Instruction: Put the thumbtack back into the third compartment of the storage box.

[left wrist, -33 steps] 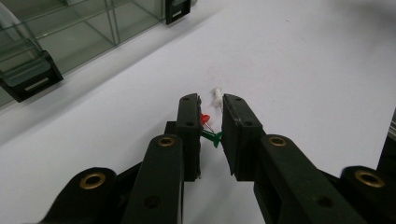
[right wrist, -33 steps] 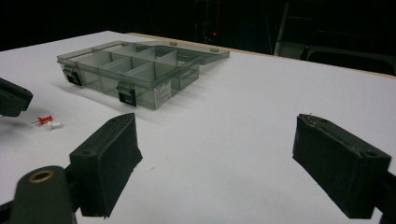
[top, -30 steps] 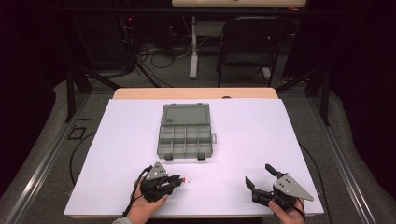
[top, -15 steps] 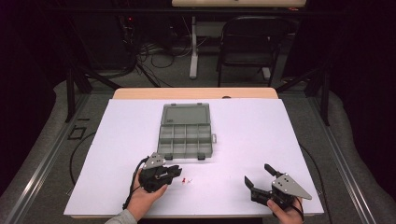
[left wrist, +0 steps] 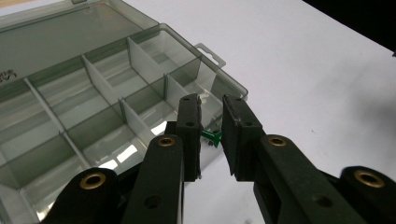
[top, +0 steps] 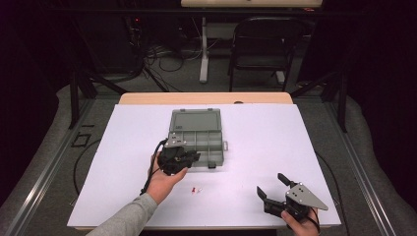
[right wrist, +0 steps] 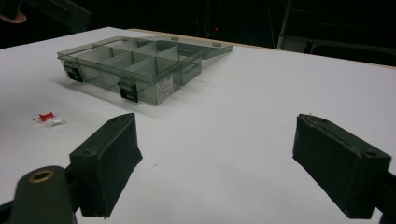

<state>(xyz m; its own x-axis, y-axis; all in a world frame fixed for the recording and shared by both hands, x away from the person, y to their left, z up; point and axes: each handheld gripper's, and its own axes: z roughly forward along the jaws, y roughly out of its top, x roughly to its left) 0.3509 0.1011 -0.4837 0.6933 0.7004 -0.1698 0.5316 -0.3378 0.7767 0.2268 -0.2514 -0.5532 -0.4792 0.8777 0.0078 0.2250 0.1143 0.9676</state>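
organizer box (top: pixel 199 137) mid-table (top: pixel 305 147) | two pushpins (top: pixel 197 189) before it | left gripper (top: pixel 194 157) over box's front edge

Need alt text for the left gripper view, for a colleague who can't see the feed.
The left claw pinches a small green pushpin between its two black jaws, held above the near edge of an open grey compartment box. The box's divided cells look empty, and it sits on a white table.

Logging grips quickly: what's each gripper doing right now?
Left gripper: closed on a green pushpin above the compartment box.
Right gripper: open, holding nothing.
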